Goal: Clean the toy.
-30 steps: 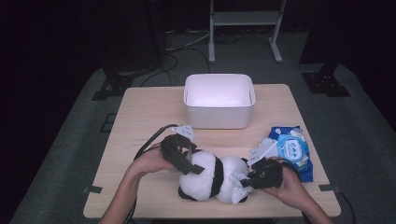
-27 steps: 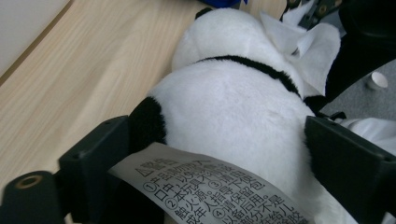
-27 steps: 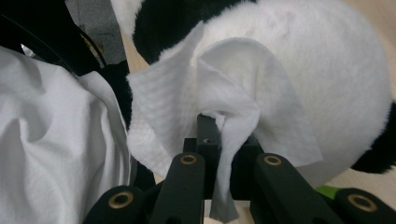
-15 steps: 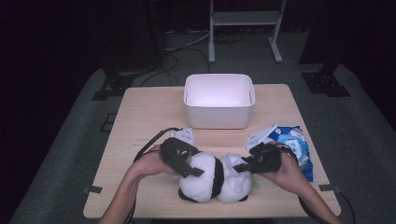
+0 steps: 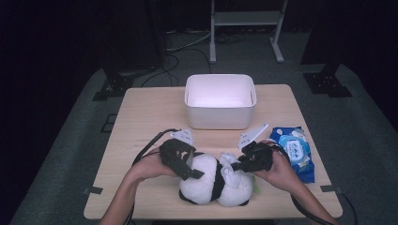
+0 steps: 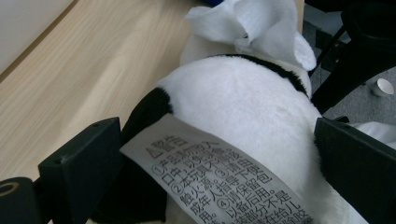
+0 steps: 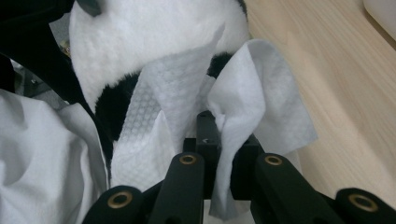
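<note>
Both hand-held grippers meet at the panda (image 5: 213, 180) near the table's (image 5: 141, 122) front edge in the high view; the right hand-held gripper (image 5: 240, 165) has drawn closer to the toy's top than a second ago. Left gripper view: the left hand-held gripper (image 6: 210, 163) is spread around the panda (image 6: 243, 107), its label between the jaws. Right gripper view: the right hand-held gripper (image 7: 229, 140) pinches a white wipe (image 7: 243, 107) against the panda (image 7: 140, 32).

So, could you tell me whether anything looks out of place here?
Nothing is spilled or damaged. The panda lies on its side near the table's front edge, its printed tag sticking out, and the wipe is bunched up in the right gripper.
</note>
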